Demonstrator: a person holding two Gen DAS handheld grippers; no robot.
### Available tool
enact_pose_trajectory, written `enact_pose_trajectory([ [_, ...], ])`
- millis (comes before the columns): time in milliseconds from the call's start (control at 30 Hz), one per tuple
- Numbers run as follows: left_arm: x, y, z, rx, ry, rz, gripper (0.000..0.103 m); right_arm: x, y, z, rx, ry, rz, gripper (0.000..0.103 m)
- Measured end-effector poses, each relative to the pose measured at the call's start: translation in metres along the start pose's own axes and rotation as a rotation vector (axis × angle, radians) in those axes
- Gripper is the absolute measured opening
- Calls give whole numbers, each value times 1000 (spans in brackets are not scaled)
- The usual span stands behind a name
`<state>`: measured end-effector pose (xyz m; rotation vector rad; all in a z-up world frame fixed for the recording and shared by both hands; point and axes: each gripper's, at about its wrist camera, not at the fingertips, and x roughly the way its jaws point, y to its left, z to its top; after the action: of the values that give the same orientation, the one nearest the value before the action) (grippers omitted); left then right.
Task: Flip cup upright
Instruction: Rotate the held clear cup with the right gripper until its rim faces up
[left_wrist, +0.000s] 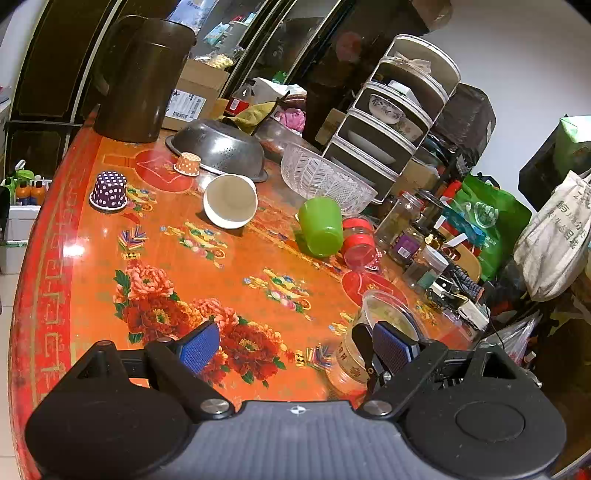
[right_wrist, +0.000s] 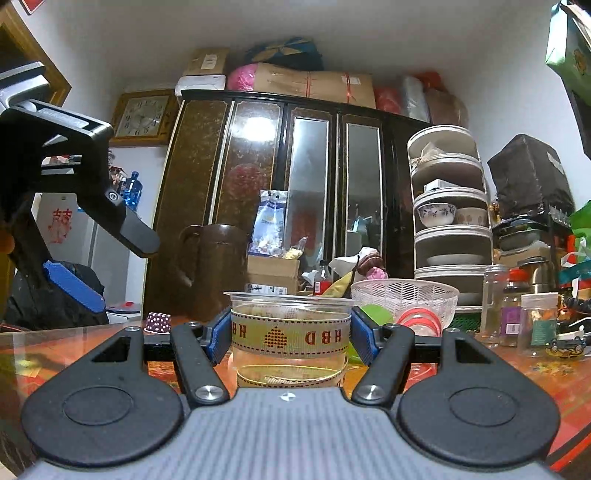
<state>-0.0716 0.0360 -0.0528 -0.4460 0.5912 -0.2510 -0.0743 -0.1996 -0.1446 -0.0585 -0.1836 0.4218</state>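
A clear plastic cup (right_wrist: 290, 334) with a beige "HBD" band stands upright on the orange floral table (right_wrist: 532, 369). My right gripper (right_wrist: 290, 338) is shut on it, blue pads against both sides. The same cup (left_wrist: 373, 332) shows in the left wrist view, mouth up, with the right gripper's finger beside it. My left gripper (left_wrist: 295, 345) is open and empty above the table, left of that cup; it shows in the right wrist view (right_wrist: 74, 254) at the upper left.
A white cup (left_wrist: 229, 201), a green cup (left_wrist: 321, 226) and a red-banded clear cup (left_wrist: 357, 240) lie on their sides. A purple dotted cup (left_wrist: 109, 190) and an orange cup (left_wrist: 187, 163) stand upside down. A metal colander (left_wrist: 221, 149), a clear bowl (left_wrist: 325, 177), a brown jug (left_wrist: 142, 79) and jars (left_wrist: 399, 218) stand behind.
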Motion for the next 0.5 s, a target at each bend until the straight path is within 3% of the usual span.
enact_pose_trajectory([
  [500,0,-2,-1,-1,2,3,92,4,-1,1,8,51,11,72],
])
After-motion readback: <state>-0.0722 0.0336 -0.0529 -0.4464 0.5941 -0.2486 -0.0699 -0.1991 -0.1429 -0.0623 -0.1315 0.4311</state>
